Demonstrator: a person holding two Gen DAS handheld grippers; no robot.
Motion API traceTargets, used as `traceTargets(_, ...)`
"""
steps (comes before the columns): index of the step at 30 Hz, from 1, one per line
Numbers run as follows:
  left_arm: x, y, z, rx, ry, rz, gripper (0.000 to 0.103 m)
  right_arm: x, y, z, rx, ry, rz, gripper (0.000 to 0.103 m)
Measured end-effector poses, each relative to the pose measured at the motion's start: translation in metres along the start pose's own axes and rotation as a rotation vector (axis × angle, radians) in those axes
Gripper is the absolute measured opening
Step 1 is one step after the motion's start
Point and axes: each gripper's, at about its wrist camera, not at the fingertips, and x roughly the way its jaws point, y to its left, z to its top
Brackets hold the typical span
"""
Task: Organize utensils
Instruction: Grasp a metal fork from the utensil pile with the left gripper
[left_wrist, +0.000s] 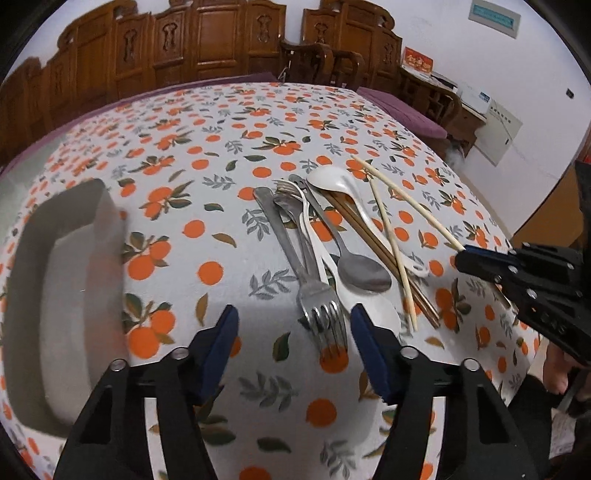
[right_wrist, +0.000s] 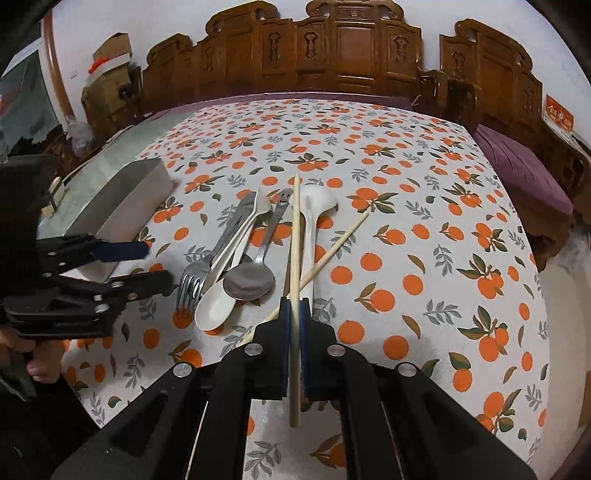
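A pile of utensils lies on the orange-patterned tablecloth: a metal fork (left_wrist: 320, 295), a metal spoon (left_wrist: 364, 273), white plastic spoons (left_wrist: 330, 178), brown chopsticks (left_wrist: 369, 236) and a pale chopstick (left_wrist: 395, 258). My left gripper (left_wrist: 293, 326) hangs low over the fork's tines, which lie between its blue pads without being pressed. In the right wrist view my right gripper (right_wrist: 294, 308) is shut on another pale chopstick (right_wrist: 295, 221), lifted above the pile. The fork (right_wrist: 190, 282) and left gripper (right_wrist: 160, 267) show at the left of that view. The right gripper (left_wrist: 461, 255) shows at the right of the left wrist view.
A grey metal tray (left_wrist: 107, 229) stands on the table left of the pile, also seen as the tray (right_wrist: 125, 199) from the right. Carved wooden furniture lines the far side. A purple cushion (right_wrist: 524, 173) lies past the table's right edge.
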Motion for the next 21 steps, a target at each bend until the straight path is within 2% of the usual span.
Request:
traceTargets(10,0.029,0.005,0.001,-0.077,0.05,-0.093,0.04,0.005,-0.007,-0.005,0.025,0.009,0.02,0.006)
traceTargets(13,0.029,0.005,0.002,-0.098,0.051,-0.138,0.026,0.006,-0.008,-0.006,0.033,0.01,0.02,0.006)
traceTargets(18,0.022,0.0,0.003,-0.091,0.028,-0.134,0.008,0.006,-0.007,-0.006,0.028,0.01,0.017,0.006)
traceTargets(21,0.015,-0.001,0.003,-0.088,0.026,-0.128,0.002,0.007,-0.004,-0.006,0.016,0.014,0.012,0.006)
